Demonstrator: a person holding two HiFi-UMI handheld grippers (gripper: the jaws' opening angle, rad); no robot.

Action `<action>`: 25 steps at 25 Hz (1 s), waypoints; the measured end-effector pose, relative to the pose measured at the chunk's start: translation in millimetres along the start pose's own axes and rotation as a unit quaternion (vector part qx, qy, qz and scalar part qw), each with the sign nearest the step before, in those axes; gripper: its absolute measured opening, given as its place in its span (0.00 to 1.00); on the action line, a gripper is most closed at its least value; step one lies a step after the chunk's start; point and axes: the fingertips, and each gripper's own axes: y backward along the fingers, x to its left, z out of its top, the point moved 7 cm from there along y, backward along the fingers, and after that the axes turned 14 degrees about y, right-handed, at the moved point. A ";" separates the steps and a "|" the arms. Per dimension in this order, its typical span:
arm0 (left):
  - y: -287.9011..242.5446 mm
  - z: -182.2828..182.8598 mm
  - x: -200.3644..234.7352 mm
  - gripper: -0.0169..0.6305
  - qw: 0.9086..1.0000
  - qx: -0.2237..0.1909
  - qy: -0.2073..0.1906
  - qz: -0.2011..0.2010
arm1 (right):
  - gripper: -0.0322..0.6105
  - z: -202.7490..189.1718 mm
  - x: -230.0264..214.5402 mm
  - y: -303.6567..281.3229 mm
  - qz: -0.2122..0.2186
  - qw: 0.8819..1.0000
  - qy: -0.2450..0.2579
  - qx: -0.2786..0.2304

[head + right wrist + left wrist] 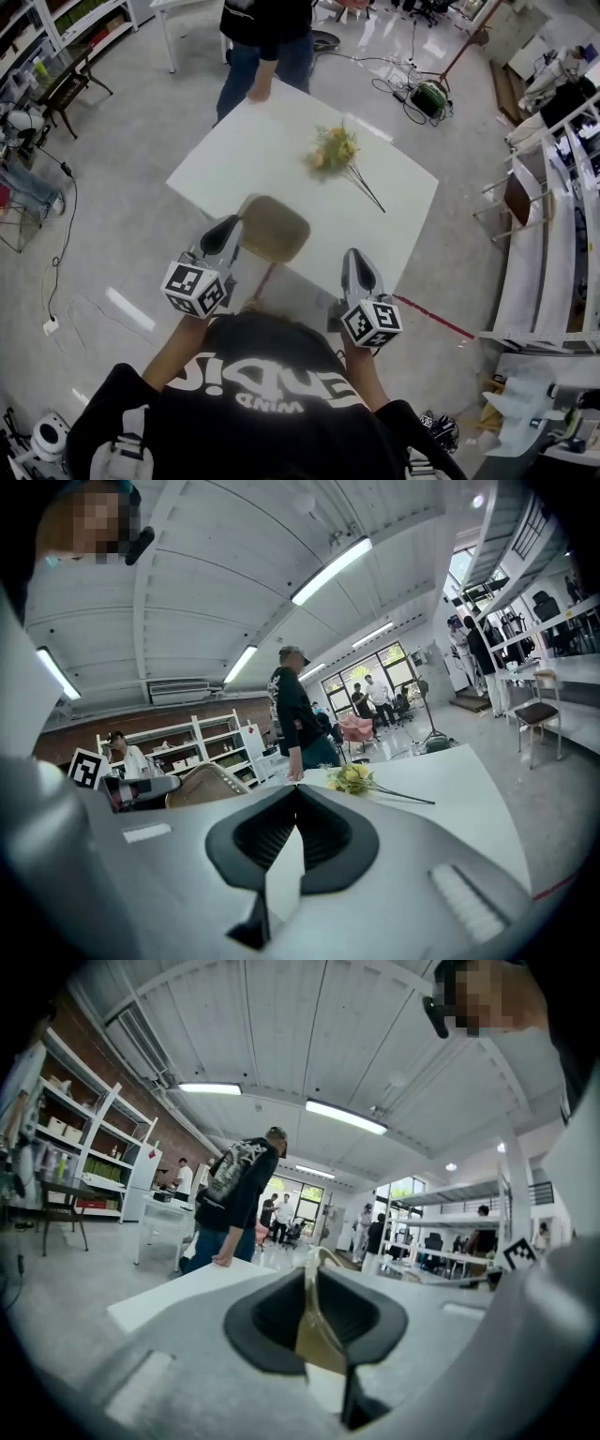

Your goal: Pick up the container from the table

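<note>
The container [274, 228] is a brownish, see-through tray with rounded corners. It hangs over the near left edge of the white table [272, 131]. My left gripper [234, 225] is shut on its left rim. In the left gripper view the thin amber wall of the container [319, 1330] stands edge-on, pinched between the dark jaws of the left gripper [314, 1274]. My right gripper [357, 258] is to the right, by the table's near edge, shut with nothing in it. In the right gripper view the jaws of the right gripper [296, 794] meet, and the container [202, 785] shows at the left.
A bunch of yellow flowers [336, 150] with long stems lies in the middle of the table; it also shows as flowers [354, 777] ahead of the right gripper. A person [267, 37] stands at the far side with a hand on the tabletop. Shelving and cables ring the floor.
</note>
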 end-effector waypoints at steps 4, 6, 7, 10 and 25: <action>6.7 -0.6 1.1 0.09 1.000 -0.004 0.000 0.006 | 0.05 -2.0 5.5 5.3 0.002 1.000 0.003 -0.002; 9.9 -0.5 0.9 0.09 1.000 -0.006 0.001 0.007 | 0.05 -2.2 8.6 7.0 0.003 1.000 0.003 -0.003; 11.4 -0.7 0.8 0.09 1.000 -0.006 0.001 0.007 | 0.05 -2.6 9.9 7.5 0.004 1.000 0.003 -0.004; 15.5 -2.4 0.8 0.09 1.000 -0.006 0.004 0.009 | 0.05 -4.1 13.5 8.4 0.006 1.000 0.003 -0.004; 27.1 -1.7 -0.8 0.09 1.000 -0.009 0.013 0.009 | 0.05 -7.4 32.0 12.6 0.012 1.000 0.011 0.001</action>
